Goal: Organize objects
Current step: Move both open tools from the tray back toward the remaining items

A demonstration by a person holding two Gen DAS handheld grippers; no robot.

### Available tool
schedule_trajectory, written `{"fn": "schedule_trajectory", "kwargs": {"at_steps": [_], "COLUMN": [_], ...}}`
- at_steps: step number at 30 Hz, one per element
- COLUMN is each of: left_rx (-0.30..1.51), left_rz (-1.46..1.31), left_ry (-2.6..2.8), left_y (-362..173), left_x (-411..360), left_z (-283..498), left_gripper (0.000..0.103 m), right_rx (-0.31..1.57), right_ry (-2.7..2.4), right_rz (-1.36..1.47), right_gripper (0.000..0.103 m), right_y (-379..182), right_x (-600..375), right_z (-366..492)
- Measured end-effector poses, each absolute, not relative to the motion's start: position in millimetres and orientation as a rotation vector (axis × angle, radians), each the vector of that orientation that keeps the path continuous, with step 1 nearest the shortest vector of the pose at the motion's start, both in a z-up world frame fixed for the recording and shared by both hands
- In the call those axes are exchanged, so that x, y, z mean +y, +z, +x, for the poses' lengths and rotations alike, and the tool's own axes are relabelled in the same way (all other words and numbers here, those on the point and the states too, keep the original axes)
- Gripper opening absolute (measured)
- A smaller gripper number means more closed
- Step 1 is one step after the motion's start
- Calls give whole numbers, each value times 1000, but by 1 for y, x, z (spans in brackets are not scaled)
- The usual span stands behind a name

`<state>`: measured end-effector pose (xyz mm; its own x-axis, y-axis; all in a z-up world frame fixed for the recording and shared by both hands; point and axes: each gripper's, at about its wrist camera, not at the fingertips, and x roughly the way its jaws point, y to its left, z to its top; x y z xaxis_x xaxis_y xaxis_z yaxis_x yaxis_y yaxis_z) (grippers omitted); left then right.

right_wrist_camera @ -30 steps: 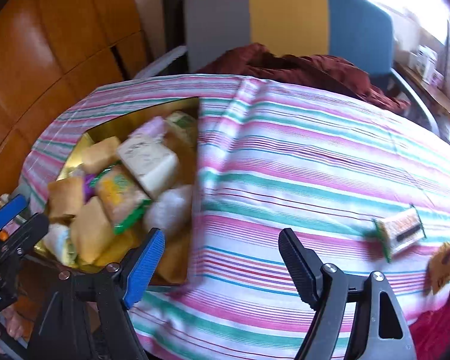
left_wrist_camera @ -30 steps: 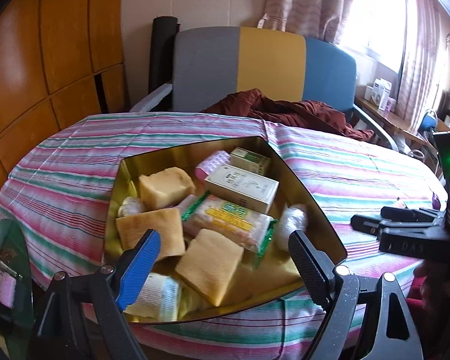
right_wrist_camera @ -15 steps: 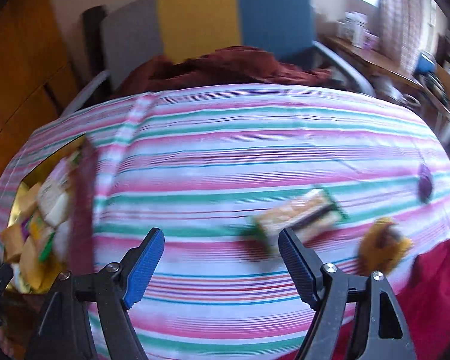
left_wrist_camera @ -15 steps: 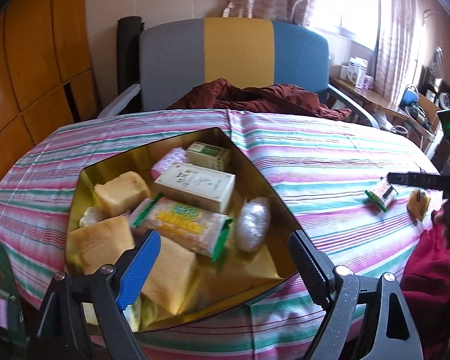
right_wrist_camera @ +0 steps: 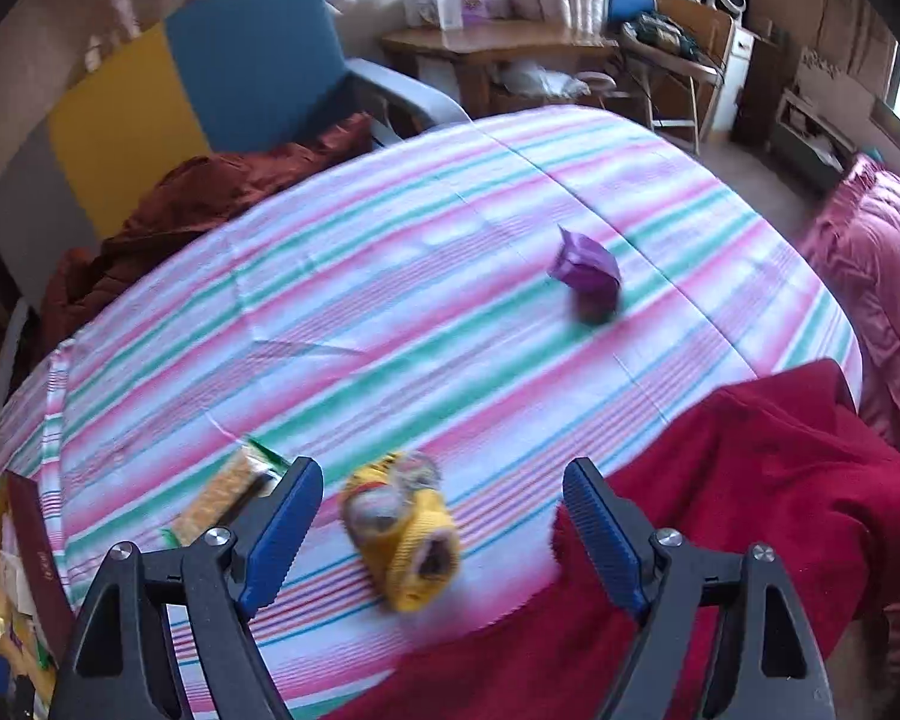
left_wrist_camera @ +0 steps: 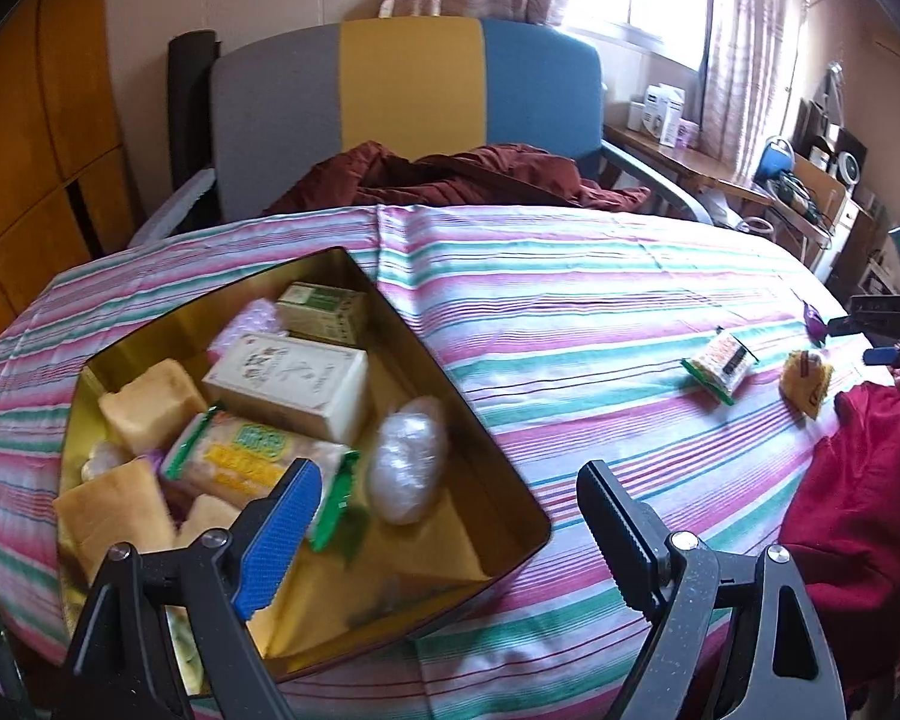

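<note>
A gold tin box (left_wrist_camera: pixel 498 450) sits on the striped tablecloth at the left, filled with several snack packs and small cartons. My left gripper (left_wrist_camera: pixel 444 516) is open and empty above the box's near right corner. My right gripper (right_wrist_camera: pixel 444 516) is open and empty, with a yellow snack packet (right_wrist_camera: pixel 402 531) lying on the cloth between its fingers. A green-edged cracker pack (right_wrist_camera: pixel 222 495) lies just left of it, and a purple wrapped sweet (right_wrist_camera: pixel 588 273) lies farther back. The same three loose items show at the right in the left wrist view: the cracker pack (left_wrist_camera: pixel 720 363), the yellow packet (left_wrist_camera: pixel 807 381), the purple sweet (left_wrist_camera: pixel 816 324).
A red cloth (right_wrist_camera: pixel 720 540) lies over the table's near right edge. A grey, yellow and blue chair (left_wrist_camera: pixel 408 120) with a dark red blanket (left_wrist_camera: pixel 450 180) stands behind the table. A wooden side table (right_wrist_camera: pixel 498 42) with clutter is at the back right.
My right gripper has swung right, from beside the tin box to over the yellow packet. My left gripper's view has shifted right, so the box now sits further left.
</note>
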<state>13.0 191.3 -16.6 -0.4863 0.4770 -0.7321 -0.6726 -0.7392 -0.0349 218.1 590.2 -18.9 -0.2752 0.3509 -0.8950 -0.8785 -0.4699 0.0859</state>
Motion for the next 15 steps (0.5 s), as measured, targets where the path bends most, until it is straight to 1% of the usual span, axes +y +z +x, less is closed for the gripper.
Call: {"fn": "schedule_trajectory", "kwargs": {"at_steps": [6,9,10,11,12,13,14,15], "left_rx": [372,388,392,397,403,410,416,427], "left_rz": [-974,-966,-965,-962,-956,-950,-944,-936], "left_ry": [2172,2148,2139,2130,2121,2111,2102,2087], "left_y": [-17,-17,-17,-17,-16,-15,-15,-15], "left_x": [210,221,224,228,233,237,241,247], "left_z": [19,22,22,24,25,27,28,30], "left_gripper": [88,88,88,88,88,88,88,88], "right_rx": [792,866,899,922,952,965,975,976], "right_ry": [1843,1827,1823,1822,1822,1820,1830,1839], "right_rz": [-1285,-1357,-1372,-1382,-1387,-1377,-1352,-1330], "right_gripper": [84,83,80,72,53,48,47,44], "right_y": [-53,-70,-76,-80,-85,-86,-87,-87], "right_x": [589,595,597,598,599,599,598,598], "right_z": [191,181,178,177,175,175,175,175]}}
